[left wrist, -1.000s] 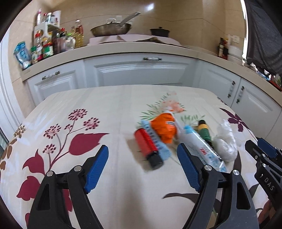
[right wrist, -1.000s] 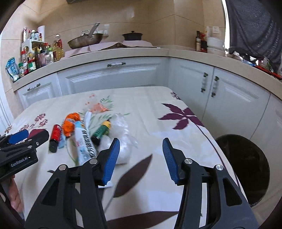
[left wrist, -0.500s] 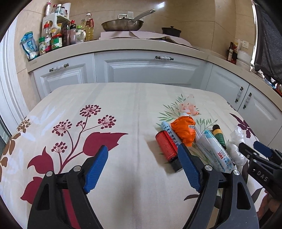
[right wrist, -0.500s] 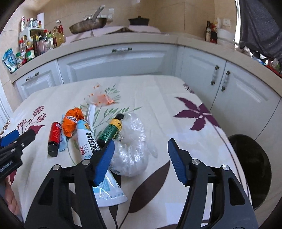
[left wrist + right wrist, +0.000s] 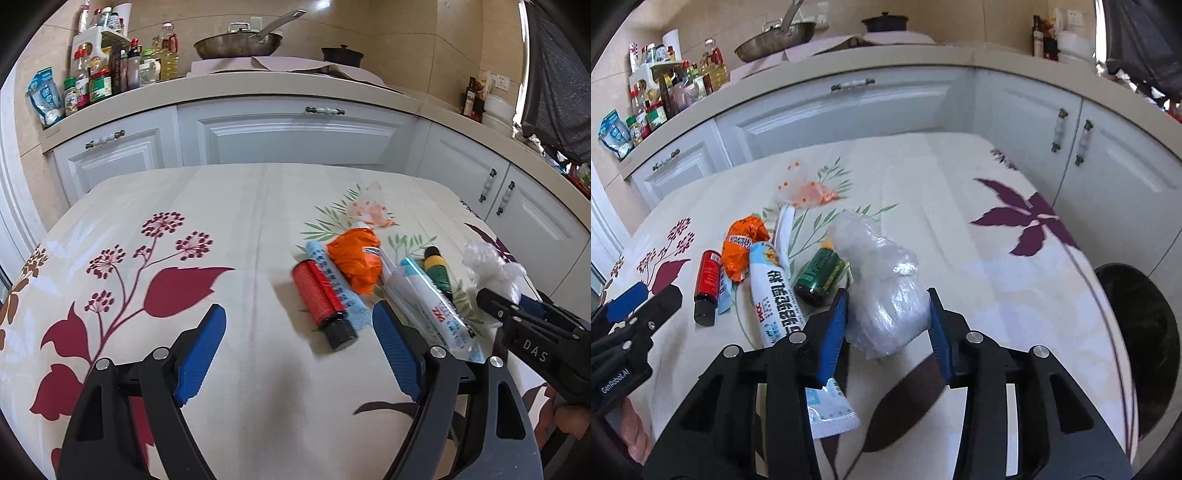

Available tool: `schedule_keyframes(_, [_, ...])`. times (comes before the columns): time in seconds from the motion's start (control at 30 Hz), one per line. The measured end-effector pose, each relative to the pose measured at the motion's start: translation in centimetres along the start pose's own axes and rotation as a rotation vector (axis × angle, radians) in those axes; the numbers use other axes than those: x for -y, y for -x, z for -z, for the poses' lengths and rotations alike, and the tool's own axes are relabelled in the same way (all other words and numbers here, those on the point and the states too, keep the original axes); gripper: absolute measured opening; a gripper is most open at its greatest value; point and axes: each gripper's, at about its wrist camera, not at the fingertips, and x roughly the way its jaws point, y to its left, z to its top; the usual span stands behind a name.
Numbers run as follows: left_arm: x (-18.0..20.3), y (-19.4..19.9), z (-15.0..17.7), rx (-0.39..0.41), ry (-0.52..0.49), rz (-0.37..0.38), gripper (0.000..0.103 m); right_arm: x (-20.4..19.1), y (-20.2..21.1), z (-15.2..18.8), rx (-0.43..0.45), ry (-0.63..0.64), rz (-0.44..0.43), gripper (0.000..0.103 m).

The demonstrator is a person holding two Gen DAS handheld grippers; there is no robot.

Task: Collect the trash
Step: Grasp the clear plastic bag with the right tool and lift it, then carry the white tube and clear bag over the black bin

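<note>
Right gripper [image 5: 884, 325] has just been closing its jaws, and the blue pads now clasp the crumpled clear plastic bag [image 5: 882, 291] at lower centre of the right wrist view. Looks like the pickup step. Left gripper [image 5: 299, 354] hangs spread wide, empty, short of the red bottle [image 5: 321, 299]. Next, I'd say: lift clear, swing to the black bin [image 5: 1137, 332] at right edge.

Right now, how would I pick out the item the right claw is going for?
On the floral tablecloth, find the row of litter left of the purple leaf print. At its right end, beside the small green bottle, lies a crumpled clear plastic bag, between the right claw's blue pads. It is the only colourless, see-through piece.
</note>
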Motion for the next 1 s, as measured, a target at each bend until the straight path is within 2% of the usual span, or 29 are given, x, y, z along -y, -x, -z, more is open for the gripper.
schedule_keyframes(0.43, [6.6, -0.4, 0.5, -0.032, -0.074, 0.081, 0.079, 5.6, 2.5, 2.2, 0.043, -0.055, 0.085, 0.04])
schedule_keyframes(0.67, [10.0, -1.5, 1.1, -0.069, -0.112, 0.084, 0.079, 9.1, 3.7, 3.5, 0.06, -0.106, 0.111, 0.04])
schedule_keyframes(0.9, [11.1, -2.9, 1.6, -0.137, -0.111, 0.089, 0.079, 11.3, 4.4, 4.3, 0.068, -0.138, 0.108, 0.04])
schedule_keyframes(0.97, [11.2, -2.9, 1.9, -0.146, -0.115, 0.095, 0.066, 11.5, 4.4, 4.4, 0.068, -0.142, 0.104, 0.04])
schedule_keyframes(1.0, [11.3, -3.0, 2.1, -0.151, -0.121, 0.093, 0.063, 11.6, 4.4, 4.5, 0.069, -0.144, 0.103, 0.04])
